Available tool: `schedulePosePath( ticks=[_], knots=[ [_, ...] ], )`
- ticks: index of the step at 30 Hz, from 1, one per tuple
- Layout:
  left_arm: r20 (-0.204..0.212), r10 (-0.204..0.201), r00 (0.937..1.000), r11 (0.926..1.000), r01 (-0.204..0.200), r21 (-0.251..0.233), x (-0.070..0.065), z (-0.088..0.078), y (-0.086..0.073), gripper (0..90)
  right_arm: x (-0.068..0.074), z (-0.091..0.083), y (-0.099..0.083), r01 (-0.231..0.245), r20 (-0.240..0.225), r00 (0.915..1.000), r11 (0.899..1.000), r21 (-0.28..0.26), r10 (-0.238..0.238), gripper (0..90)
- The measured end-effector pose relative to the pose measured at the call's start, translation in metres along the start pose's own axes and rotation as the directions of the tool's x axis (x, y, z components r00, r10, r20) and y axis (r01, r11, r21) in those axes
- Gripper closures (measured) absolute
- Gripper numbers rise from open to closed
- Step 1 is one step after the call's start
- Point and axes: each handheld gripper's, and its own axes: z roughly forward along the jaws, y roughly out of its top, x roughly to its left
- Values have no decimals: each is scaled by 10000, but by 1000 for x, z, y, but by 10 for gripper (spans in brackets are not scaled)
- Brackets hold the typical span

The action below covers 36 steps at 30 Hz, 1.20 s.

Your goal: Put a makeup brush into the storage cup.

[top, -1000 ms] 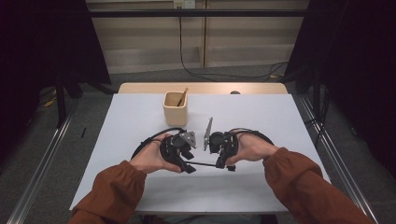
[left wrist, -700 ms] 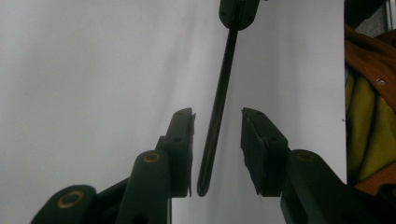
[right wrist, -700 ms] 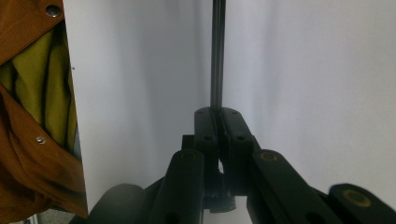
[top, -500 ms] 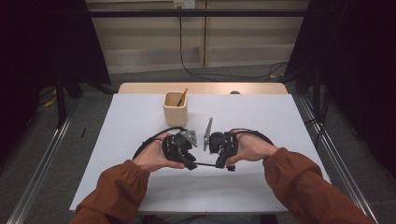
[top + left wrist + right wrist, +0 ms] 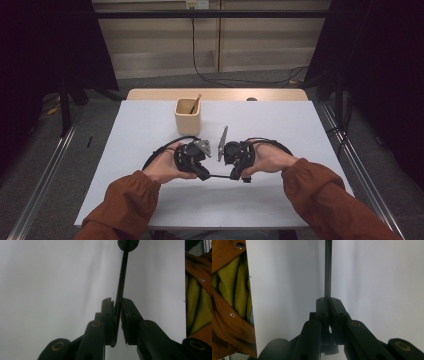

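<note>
Black and thin, a rod (image 5: 220, 176) bridges my two grippers low over the white table (image 5: 300, 130). My left gripper (image 5: 117, 306) has just closed on one end; my right gripper (image 5: 328, 305) pinches the other. What the rod is, perhaps a pen, I cannot tell; its far end is cut off in the right gripper view.

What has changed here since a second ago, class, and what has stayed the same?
The left gripper has just been closing its jaws and now clamps the thin black rod. The right gripper stays shut on the rod's other end. Both hands and the wooden cup kept their places.
</note>
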Motion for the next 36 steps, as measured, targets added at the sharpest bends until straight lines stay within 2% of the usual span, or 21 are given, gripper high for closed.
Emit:
schedulePosePath(
  ticks=[6,8,14,22,26,30,36],
  knots=[
    [-8,194,9998,9998,-194,-13,-1,0,0,831,0,0,-1,65,121,9999,9999,-93,-64,860],
    [168,232,9996,9997,-232,44,-1,0,0,842,0,-1,-2,189,201,9996,9998,-90,-188,855],
    [291,333,9990,9994,-333,1,-1,0,0,856,-2,-2,-4,129,97,9999,9996,-253,-126,839],
    [462,190,9988,9997,-182,-177,0,-1,-1,857,-4,-2,-7,-143,-56,9999,9981,-596,140,766],
    [458,103,9989,9996,-91,-256,1,-1,-1,857,-4,-1,-9,-203,-241,9995,9974,-691,187,673],
    [488,39,9988,9995,-24,-303,2,-1,-2,857,-5,-2,-11,-521,-381,9981,9944,-921,488,517],
    [482,-32,9988,9994,49,-343,3,-1,-2,857,-7,-1,-13,-563,-330,9981,9886,-1395,522,297]
  ],
)
